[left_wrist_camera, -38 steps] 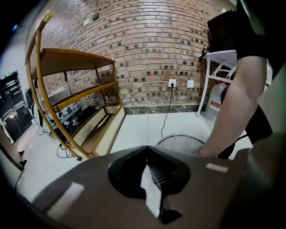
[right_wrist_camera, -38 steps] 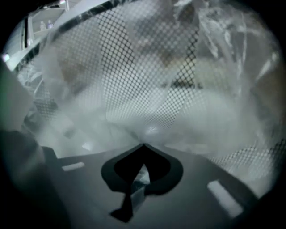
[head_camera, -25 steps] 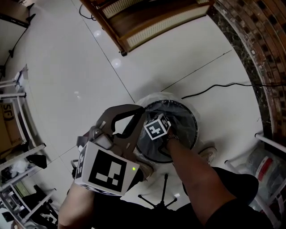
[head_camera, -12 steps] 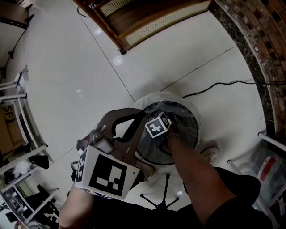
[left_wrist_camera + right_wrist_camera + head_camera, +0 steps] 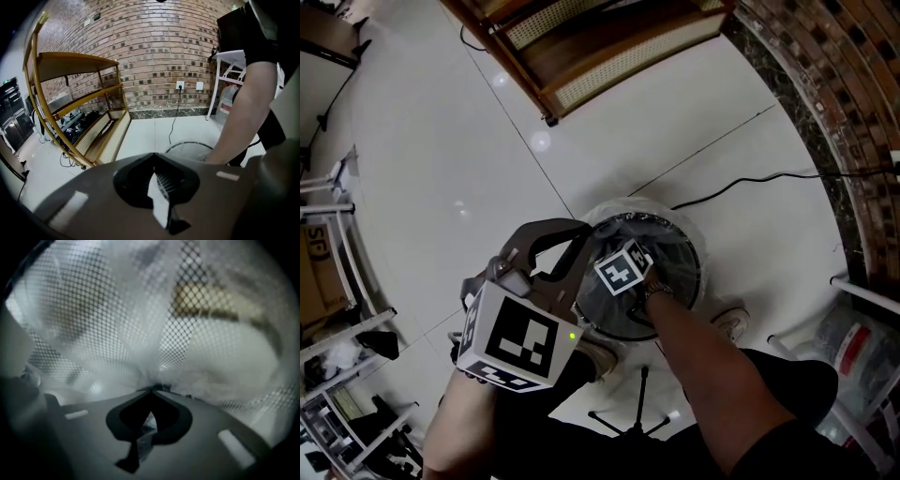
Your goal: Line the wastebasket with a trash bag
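White tiled floor over most of head view. Brick wall behind, w/ dark stone skirting at its foot. Big wooden shelf unit w/ cane-panelled sides along top of head view, well apart from the bin. Person's right forearm reaching from lower right down into the bin.

Round black wire-mesh wastebasket upright on floor, centre of head view, near person's shoe. Translucent white trash bag inside it: film lying against mesh walls, top edge spilling over far rim. From right gripper view, film pressed vs. mesh all round, folds fanning out from one pinch point.

Left gripper at near-left rim of basket, angled down. Jaws together, thin pale strip of film caught btwn them, basket rim visible just beyond tips. Right gripper deep inside basket, pointing steeply down, only its marker cube showing in head view. Jaws closed tight on a gathered bunch of bag film.

Black cable snaking over floor from wall side to just past far-right of basket; touching it or not, can't tell. Small black tripod on floor by person's feet. White wall socket on the brick, w/ a cable hanging from it to floor.
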A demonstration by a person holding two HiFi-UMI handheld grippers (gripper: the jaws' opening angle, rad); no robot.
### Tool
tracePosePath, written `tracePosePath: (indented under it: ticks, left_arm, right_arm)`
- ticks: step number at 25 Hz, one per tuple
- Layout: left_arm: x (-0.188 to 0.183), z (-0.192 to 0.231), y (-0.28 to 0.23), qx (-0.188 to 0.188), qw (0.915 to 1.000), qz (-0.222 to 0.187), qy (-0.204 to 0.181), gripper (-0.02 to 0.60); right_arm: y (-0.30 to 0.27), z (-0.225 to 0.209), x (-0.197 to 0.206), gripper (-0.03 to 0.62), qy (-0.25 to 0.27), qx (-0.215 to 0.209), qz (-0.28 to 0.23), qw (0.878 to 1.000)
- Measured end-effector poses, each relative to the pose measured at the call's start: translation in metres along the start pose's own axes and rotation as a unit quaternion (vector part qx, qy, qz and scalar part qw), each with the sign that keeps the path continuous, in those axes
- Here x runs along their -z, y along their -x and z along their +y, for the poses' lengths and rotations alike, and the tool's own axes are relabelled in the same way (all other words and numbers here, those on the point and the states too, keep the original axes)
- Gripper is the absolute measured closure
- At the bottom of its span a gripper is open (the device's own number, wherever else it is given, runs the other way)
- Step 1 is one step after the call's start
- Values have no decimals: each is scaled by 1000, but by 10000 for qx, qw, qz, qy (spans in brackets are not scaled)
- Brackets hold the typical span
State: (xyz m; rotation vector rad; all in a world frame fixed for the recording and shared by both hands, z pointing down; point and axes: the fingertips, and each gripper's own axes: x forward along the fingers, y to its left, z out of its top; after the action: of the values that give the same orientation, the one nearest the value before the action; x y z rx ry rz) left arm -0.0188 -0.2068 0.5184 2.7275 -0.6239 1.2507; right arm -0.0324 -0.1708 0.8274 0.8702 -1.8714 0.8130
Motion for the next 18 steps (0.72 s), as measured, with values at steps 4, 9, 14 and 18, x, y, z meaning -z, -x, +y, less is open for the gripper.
tracePosePath:
  ticks: [4, 9, 14, 18]
  left_arm:
    - [1, 1, 1, -23, 10000, 12, 66, 577]
    - [2, 2, 4, -89, 9999, -24, 143, 577]
    - [6, 7, 8, -108, 9995, -58, 278, 577]
    - [5, 10, 10, -54, 9991, -137, 402, 577]
  right_arm:
    - [19, 1, -8, 592, 104, 93, -92, 9999]
    - [41, 1, -14, 591, 232, 227, -171, 9993]
    - [69, 4, -17, 591, 97, 201, -283, 9993]
    - [105, 3, -31, 591, -65, 201, -540, 9983]
